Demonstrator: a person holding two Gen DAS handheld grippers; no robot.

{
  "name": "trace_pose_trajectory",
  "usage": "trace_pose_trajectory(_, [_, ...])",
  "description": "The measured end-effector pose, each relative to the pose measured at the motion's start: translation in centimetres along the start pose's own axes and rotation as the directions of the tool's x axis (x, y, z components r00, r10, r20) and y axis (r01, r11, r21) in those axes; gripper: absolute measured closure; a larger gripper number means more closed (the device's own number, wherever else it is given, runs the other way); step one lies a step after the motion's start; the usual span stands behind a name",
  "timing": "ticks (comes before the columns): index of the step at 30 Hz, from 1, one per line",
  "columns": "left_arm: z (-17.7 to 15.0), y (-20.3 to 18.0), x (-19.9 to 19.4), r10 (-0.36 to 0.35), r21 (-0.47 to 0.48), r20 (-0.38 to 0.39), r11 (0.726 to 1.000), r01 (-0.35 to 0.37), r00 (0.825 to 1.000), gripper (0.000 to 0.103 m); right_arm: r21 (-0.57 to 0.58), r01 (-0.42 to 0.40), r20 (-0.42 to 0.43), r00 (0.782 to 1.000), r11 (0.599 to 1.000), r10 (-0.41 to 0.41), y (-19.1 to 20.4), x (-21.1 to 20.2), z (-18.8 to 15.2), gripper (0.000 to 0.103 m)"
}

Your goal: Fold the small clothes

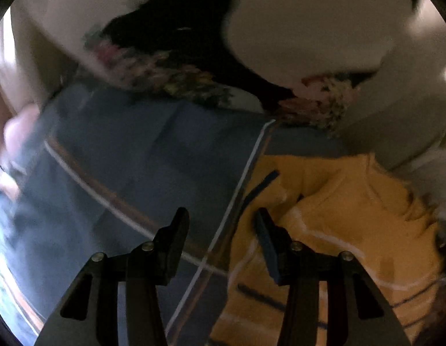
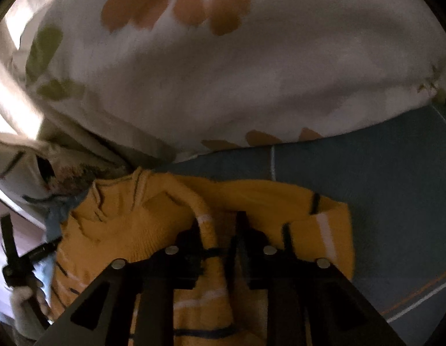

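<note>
Left wrist view: your left hand-held gripper (image 1: 221, 223) hangs over the edge where the yellow sweater (image 1: 346, 201) meets the blue sheet (image 1: 130, 150); the picture is blurred.
Left jaws: they stand apart with nothing between them, and you can see sheet and a white stripe through the gap.
Right wrist view: your right hand-held gripper (image 2: 218, 230) sits low over the yellow sweater (image 2: 130, 225).
Right jaws: they are a little apart, with a sleeve fold of the sweater lying between them; the pads do not look pressed on the knit, though the dark makes this hard to judge.
Sweater: it lies crumpled on the blue sheet (image 2: 367, 178), yellow knit with white and dark stripes, one striped cuff (image 2: 326, 230) turned out to the right of your right gripper.
Sheet: blue with thin white and orange lines, spread on a bed.
Pillow: a pale pillow with orange and green leaf print (image 2: 223, 66) rests just behind the sweater in the right wrist view.
Other cloth: a black and floral piece (image 1: 171, 54) lies beyond the sheet in the left wrist view, too blurred to name.
Left edge: your other gripper (image 2: 18, 259) shows at the far left of the right wrist view, beside the sweater.
</note>
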State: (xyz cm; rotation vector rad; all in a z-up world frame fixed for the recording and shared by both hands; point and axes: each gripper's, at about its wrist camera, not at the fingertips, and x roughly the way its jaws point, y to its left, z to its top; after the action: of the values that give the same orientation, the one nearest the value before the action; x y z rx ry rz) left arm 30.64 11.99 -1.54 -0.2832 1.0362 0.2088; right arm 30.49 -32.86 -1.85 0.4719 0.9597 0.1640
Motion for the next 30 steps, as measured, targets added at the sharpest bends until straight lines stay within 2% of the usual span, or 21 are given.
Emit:
trace_pose_trajectory(1, [-0.2,0.7,-0.6,-0.030,-0.012,0.004,0.999,0.030,1.000,0.056,0.011,0.010,0.018,1.000,1.000,-0.011,-0.3,-0.7,0.1,0.068])
trace_pose_trajectory(3, [-0.8,1.7,-2.1,-0.060,-0.024,0.022,0.998,0.061,0.998,0.056,0.045,0.028,0.054,0.998,0.999,-0.030,-1.3,-2.5,0.3,0.064])
trace_pose_trajectory(7, [-2.9,3.6,-5.4,-0.155,-0.050,0.058,0.986,0.158,0.986,0.056,0.034,0.021,0.075,0.997,0.999,-0.024,-2.0,-6.0,-0.5,0.061])
trace_pose_trajectory(10, [-5.2,4.6,-7.0,-0.207,-0.037,0.060,0.977,0.209,0.976,0.056,-0.024,0.005,0.055,0.998,1.000,-0.003,-1.8,-8.4,-2.8,0.054])
trace_pose_trajectory(15, [-9.0,5.2,-7.4,-0.302,-0.022,0.008,0.953,0.302,0.953,0.052,-0.064,-0.039,0.001,0.999,0.997,0.040,-1.8,-10.0,-7.4,0.054])
trace_pose_trajectory(21, [-11.5,4.3,-6.4,-0.336,0.024,-0.046,0.941,0.337,0.941,0.049,-0.056,-0.051,-0.027,0.998,0.997,0.049,-2.3,-10.0,-10.1,0.054])
trace_pose_trajectory(23, [-11.7,3.5,-5.9,-0.315,0.037,-0.055,0.948,0.317,0.948,0.049,-0.014,-0.020,0.005,1.000,1.000,0.020,-2.8,-10.4,-10.5,0.054])
trace_pose_trajectory(24, [-11.7,3.4,-6.1,-0.312,0.036,-0.054,0.949,0.314,0.948,0.055,0.001,-0.004,0.065,0.998,1.000,0.004,-3.0,-11.4,-10.7,0.053])
trace_pose_trajectory(26, [-11.9,3.4,-6.4,-0.334,0.028,-0.065,0.941,0.336,0.940,0.065,-0.015,-0.026,0.130,0.991,1.000,0.027,-2.9,-13.0,-10.9,0.053])
trace_pose_trajectory(28, [-11.8,3.1,-6.2,-0.324,0.046,-0.059,0.944,0.327,0.944,0.069,-0.037,-0.038,0.124,0.991,0.999,0.042,-2.4,-13.1,-11.1,0.053])
trace_pose_trajectory(30, [-11.9,2.9,-6.2,-0.301,0.065,-0.053,0.950,0.304,0.952,0.081,-0.078,-0.035,0.089,0.995,0.996,0.042,-1.6,-12.1,-11.1,0.053])
